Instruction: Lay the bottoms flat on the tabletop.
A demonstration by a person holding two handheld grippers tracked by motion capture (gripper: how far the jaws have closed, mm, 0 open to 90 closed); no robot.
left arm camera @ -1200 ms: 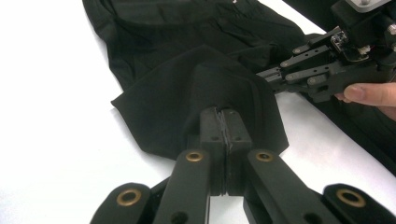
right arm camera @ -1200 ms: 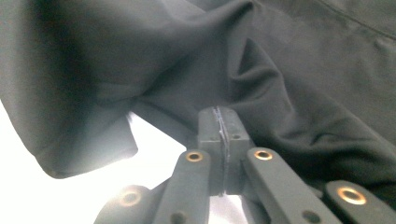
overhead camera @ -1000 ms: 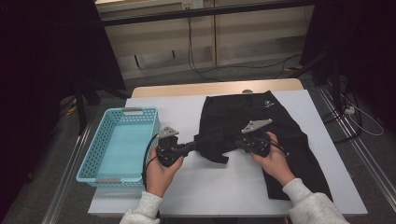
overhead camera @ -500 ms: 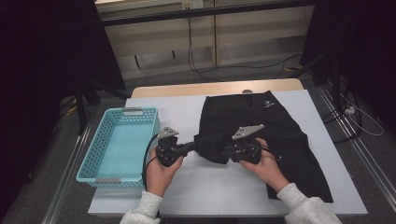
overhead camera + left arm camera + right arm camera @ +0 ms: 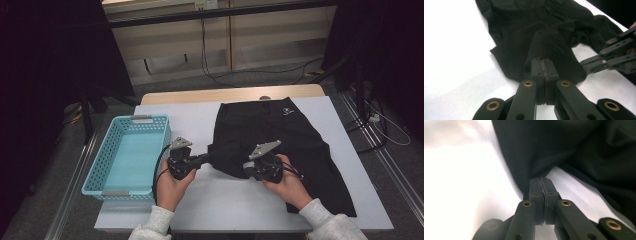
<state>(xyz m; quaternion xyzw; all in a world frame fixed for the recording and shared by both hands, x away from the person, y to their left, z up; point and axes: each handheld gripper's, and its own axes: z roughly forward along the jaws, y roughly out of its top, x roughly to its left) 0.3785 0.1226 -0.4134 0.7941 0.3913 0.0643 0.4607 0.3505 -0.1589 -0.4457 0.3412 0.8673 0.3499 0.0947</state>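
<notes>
White tabletop (image 5: 200, 115) under us, dark room all around, cables trailing on the floor beyond the far edge. We've got a black garment (image 5: 285, 135) spread over the right half of the table, its far hem close to the back edge and its near right corner close to the front edge. Our left gripper (image 5: 207, 158) is clamped tight on a folded corner of that cloth at the garment's left border; in the left gripper view (image 5: 544, 65) the pads are pressed together with fabric pinched between them. Our right gripper (image 5: 246, 169) sits just beside it, low on the same folded flap. Its jaws have just been closing, and in the right gripper view (image 5: 541, 185) they are squeezed on the cloth edge, white table showing on both sides. To our left stands a blue basket (image 5: 110, 150), near the table's left edge and just beside our left hand. Bare white surface lies between the basket and the garment, and along the front edge below the grippers.
</notes>
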